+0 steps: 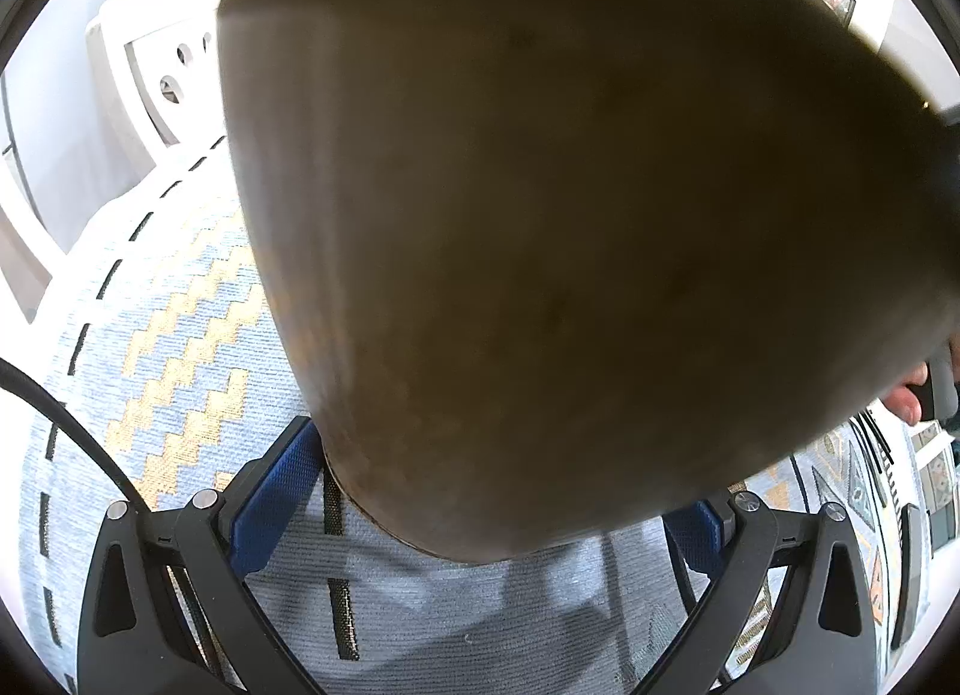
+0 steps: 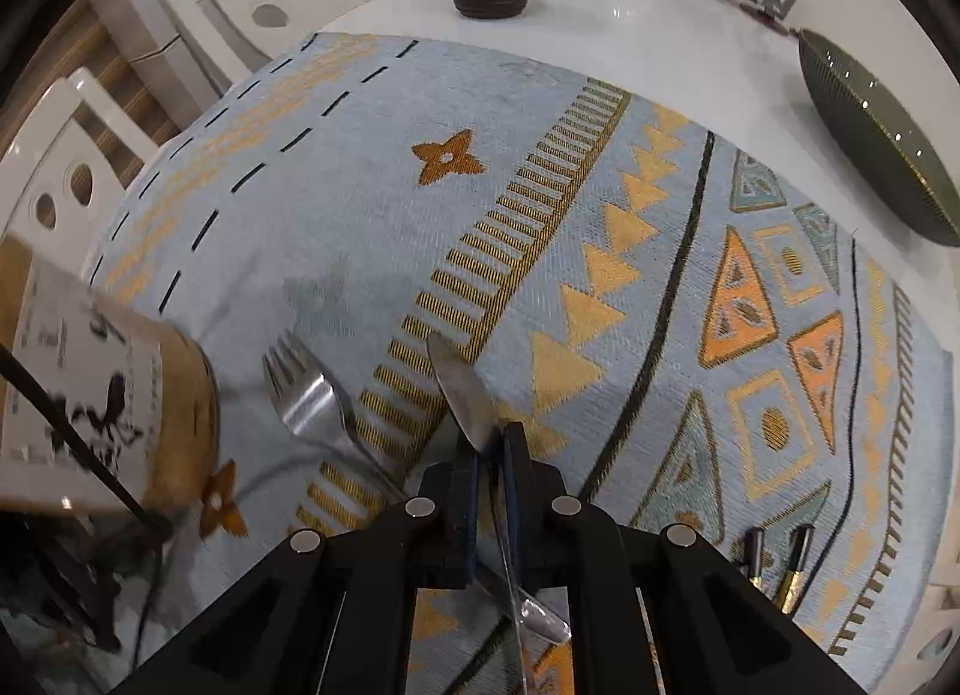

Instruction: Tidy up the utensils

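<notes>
The right tongs point steeply down, pinched shut on a knife whose handle runs hidden beneath them; a fork lies just left on the patterned cloth. The left tongs stand wide around a brown container (whether the pads press it I cannot tell) that blocks most of that view.

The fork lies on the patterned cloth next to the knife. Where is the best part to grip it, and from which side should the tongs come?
Probably the fork is best gripped on its narrow neck, just behind the tines. It lies flat on the cloth, so come from above, fingers astride the handle. The right tongs are shut on the knife now.
</notes>
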`<state>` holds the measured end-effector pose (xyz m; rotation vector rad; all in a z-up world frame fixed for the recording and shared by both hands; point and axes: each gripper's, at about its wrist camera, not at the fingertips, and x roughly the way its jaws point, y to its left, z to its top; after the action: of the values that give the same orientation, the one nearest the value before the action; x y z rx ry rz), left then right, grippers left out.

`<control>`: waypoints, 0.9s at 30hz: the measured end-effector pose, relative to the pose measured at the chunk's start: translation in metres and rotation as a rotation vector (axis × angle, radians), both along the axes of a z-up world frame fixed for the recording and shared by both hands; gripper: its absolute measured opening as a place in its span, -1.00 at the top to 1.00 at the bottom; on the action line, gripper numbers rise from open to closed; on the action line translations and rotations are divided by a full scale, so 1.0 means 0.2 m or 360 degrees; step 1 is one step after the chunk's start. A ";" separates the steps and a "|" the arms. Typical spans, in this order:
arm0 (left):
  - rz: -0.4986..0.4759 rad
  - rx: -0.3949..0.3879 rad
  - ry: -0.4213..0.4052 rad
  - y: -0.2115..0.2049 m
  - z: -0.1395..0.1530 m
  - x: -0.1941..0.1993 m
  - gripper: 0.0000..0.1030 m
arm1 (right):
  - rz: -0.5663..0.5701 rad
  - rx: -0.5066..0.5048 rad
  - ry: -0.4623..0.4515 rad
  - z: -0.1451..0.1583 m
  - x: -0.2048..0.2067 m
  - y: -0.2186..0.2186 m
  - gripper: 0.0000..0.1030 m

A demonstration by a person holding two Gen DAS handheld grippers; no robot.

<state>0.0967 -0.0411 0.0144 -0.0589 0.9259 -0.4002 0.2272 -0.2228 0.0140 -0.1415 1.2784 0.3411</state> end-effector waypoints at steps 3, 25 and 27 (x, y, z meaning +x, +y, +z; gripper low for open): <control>0.0000 -0.0001 0.0000 0.00 0.00 0.00 -0.98 | -0.0005 -0.0023 0.0042 -0.01 0.04 0.02 0.86; 0.0000 -0.0017 0.0001 0.02 0.01 -0.01 -0.98 | -0.0387 0.0537 -0.0812 1.01 -0.62 -0.15 0.94; 0.0000 -0.0023 0.0001 0.03 0.01 -0.01 -0.98 | -0.0379 0.0585 -0.0904 1.12 -0.63 -0.10 0.94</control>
<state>0.0944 -0.0359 0.0167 -0.0722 0.9237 -0.4070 0.1008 -0.2430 0.2381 0.2153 0.6463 0.2967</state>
